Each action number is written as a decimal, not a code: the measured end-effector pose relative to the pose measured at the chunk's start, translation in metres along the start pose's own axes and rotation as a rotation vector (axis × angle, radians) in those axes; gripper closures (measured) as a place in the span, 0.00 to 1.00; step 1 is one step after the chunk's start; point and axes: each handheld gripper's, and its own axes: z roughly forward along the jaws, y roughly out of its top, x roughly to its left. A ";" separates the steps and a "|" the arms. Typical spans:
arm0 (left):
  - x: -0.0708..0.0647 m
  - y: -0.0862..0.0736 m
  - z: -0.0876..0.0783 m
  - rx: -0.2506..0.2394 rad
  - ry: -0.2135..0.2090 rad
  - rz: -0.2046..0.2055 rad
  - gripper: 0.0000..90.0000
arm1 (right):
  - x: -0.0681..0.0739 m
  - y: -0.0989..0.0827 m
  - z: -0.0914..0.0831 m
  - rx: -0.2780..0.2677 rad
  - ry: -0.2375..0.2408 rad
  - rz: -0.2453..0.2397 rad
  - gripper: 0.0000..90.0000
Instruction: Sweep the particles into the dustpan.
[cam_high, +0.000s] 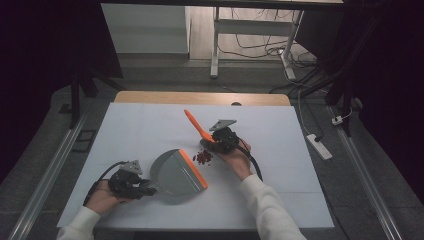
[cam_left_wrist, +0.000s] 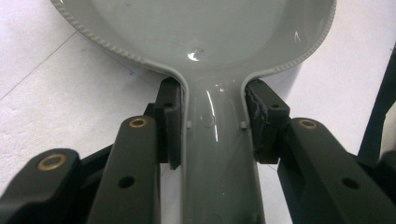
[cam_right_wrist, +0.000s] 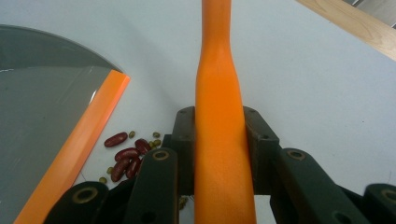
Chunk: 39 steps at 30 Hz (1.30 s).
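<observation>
A grey dustpan (cam_high: 172, 175) with an orange front lip (cam_high: 194, 169) lies on the white table, left of centre. My left gripper (cam_high: 145, 189) is shut on its grey handle (cam_left_wrist: 217, 154), pads pressing both sides, with the pan (cam_left_wrist: 196, 28) ahead. My right gripper (cam_high: 217, 142) is shut on the orange handle of a brush (cam_high: 196, 126) that slants up and to the far left. In the right gripper view the handle (cam_right_wrist: 219, 116) runs between the jaws. A small heap of red and green beans (cam_high: 203, 157) lies on the table between the lip and the right gripper, beside the lip (cam_right_wrist: 79, 149).
The white mat (cam_high: 150, 125) covers the table, and a wooden edge (cam_high: 200, 97) shows along its far side. Beyond stand the legs of another table (cam_high: 215, 50) with cables. A power strip (cam_high: 320, 146) lies on the floor at the right.
</observation>
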 end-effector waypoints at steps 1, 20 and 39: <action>0.000 0.000 0.000 0.000 -0.001 0.000 0.69 | 0.000 0.000 0.000 0.000 0.000 -0.001 0.77; 0.000 0.000 0.001 0.004 0.006 0.005 0.69 | 0.019 0.001 -0.002 0.015 0.028 -0.044 0.77; 0.000 0.000 0.001 0.006 0.006 0.005 0.69 | 0.042 0.004 0.000 -0.003 0.092 -0.072 0.77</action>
